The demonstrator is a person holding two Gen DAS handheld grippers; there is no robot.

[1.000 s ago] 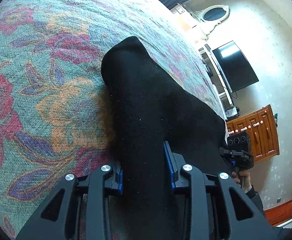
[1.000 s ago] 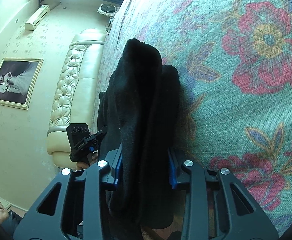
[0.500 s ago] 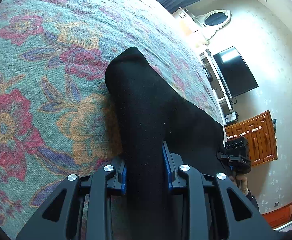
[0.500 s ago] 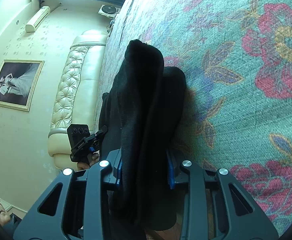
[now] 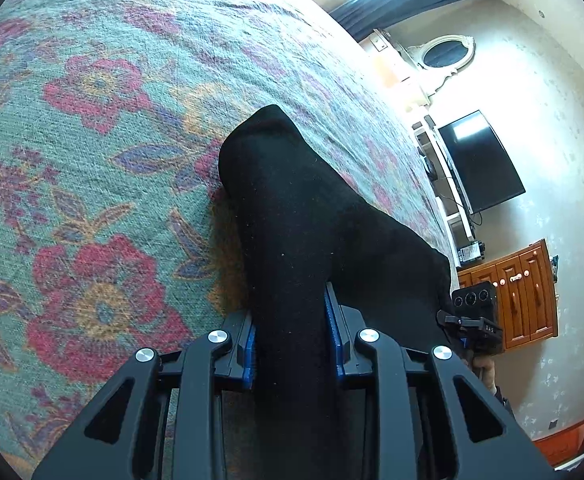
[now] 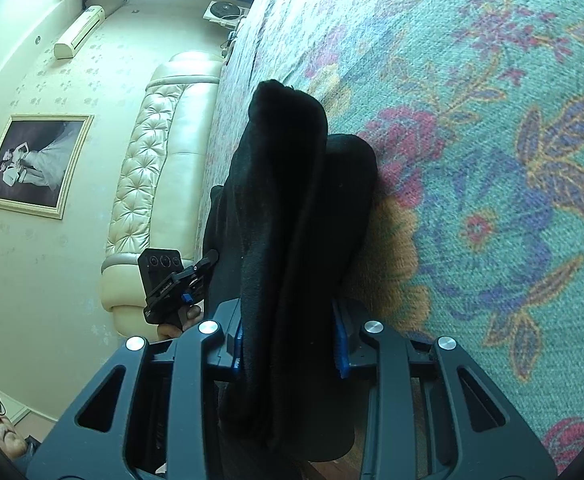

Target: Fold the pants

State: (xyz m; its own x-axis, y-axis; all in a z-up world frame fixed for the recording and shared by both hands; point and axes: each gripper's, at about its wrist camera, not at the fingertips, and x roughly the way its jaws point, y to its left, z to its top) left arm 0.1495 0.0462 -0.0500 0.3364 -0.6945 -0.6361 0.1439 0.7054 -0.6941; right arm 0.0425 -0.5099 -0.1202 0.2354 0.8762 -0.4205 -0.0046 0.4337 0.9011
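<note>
A bedspread [image 5: 91,160] with red, blue and orange flowers on teal covers the bed. Around it: 1 cream tufted headboard [image 6: 151,152], 1 framed photo [image 6: 37,166], 1 wall television [image 5: 480,162], 1 wooden cabinet [image 5: 520,292]. 1 pair of black pants [image 5: 292,220] lies bunched on the bedspread. The left gripper [image 5: 292,332] and the right gripper [image 6: 287,332] are each closed narrowly on a thick fold of the pants, blue pads [image 5: 248,354] pressing the cloth.
</note>
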